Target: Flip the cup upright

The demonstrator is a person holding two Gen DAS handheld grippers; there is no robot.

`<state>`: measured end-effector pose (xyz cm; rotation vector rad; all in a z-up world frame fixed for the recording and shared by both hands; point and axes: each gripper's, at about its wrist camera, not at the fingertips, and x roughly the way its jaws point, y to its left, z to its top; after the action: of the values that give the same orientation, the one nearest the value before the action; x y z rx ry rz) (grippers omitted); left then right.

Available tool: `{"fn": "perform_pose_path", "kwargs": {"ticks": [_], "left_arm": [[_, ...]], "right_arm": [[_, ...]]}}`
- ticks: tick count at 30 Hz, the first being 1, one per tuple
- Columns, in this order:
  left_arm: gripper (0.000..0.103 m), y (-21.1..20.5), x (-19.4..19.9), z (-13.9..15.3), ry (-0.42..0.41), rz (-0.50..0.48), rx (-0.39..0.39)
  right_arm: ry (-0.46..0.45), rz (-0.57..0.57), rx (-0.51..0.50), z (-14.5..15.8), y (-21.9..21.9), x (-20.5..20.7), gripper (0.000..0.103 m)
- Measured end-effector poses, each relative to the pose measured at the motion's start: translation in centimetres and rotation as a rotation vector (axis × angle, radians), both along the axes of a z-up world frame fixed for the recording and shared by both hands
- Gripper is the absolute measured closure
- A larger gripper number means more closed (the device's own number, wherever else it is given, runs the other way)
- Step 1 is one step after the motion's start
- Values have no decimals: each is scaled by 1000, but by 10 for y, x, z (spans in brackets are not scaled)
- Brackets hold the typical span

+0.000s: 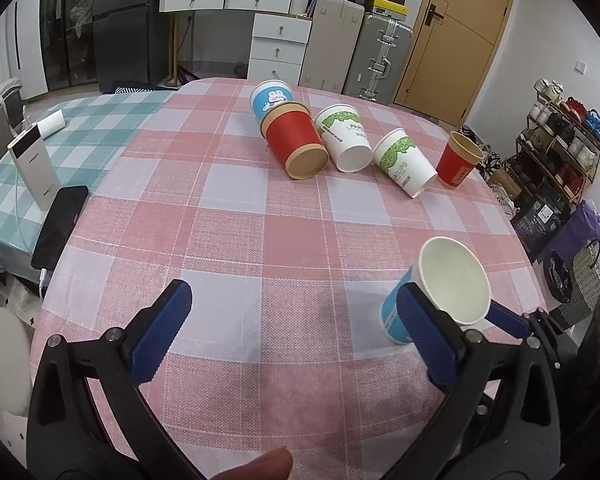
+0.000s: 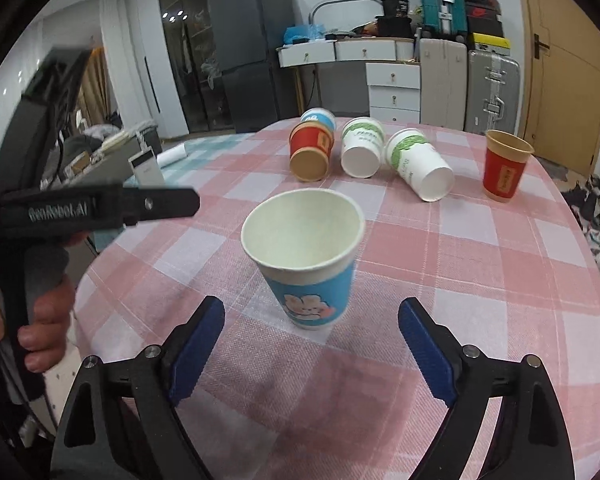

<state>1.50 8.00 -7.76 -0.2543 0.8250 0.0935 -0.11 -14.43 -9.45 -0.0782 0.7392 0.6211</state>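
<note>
A blue paper cup with a rabbit print point(image 2: 306, 264) stands upright on the pink checked tablecloth point(image 2: 480, 264), just ahead of my open right gripper point(image 2: 312, 320), whose fingers do not touch it. The same cup point(image 1: 440, 296) shows in the left wrist view at the right, with the right gripper's blue pads point(image 1: 424, 320) on either side of it. My left gripper point(image 1: 296, 300) is open and empty over bare cloth. Farther back, another blue cup point(image 1: 270, 98), a red cup point(image 1: 296, 144) and two white-and-green cups point(image 1: 346, 138) point(image 1: 404, 162) lie on their sides.
A red cup point(image 1: 458, 164) stands upright at the far right of the table. A white power bank point(image 1: 34, 168) and a black phone point(image 1: 60, 226) lie on the teal cloth at left. Drawers, suitcases and a door stand behind the table.
</note>
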Motion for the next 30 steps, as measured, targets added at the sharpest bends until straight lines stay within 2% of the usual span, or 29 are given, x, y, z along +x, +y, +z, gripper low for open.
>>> {"fn": "perform_pose_path", "kwargs": {"ticks": [3,7,16,30], "left_arm": [[1,-10,-5,5,-2,-17,6],[1,-24,-15,16,-24,-43,23],[1,-54,-33,44,-68,-87,50],[1,-68,-52,59,-90,-112,52]], "right_arm": [[-5,-28,58,16,-18,-6,7],[-54,-56,98,42,-36,-15,6],[-114,-36,195,91,-57,-36,3],[-145,-31,193,102,-60,-49,3]]}}
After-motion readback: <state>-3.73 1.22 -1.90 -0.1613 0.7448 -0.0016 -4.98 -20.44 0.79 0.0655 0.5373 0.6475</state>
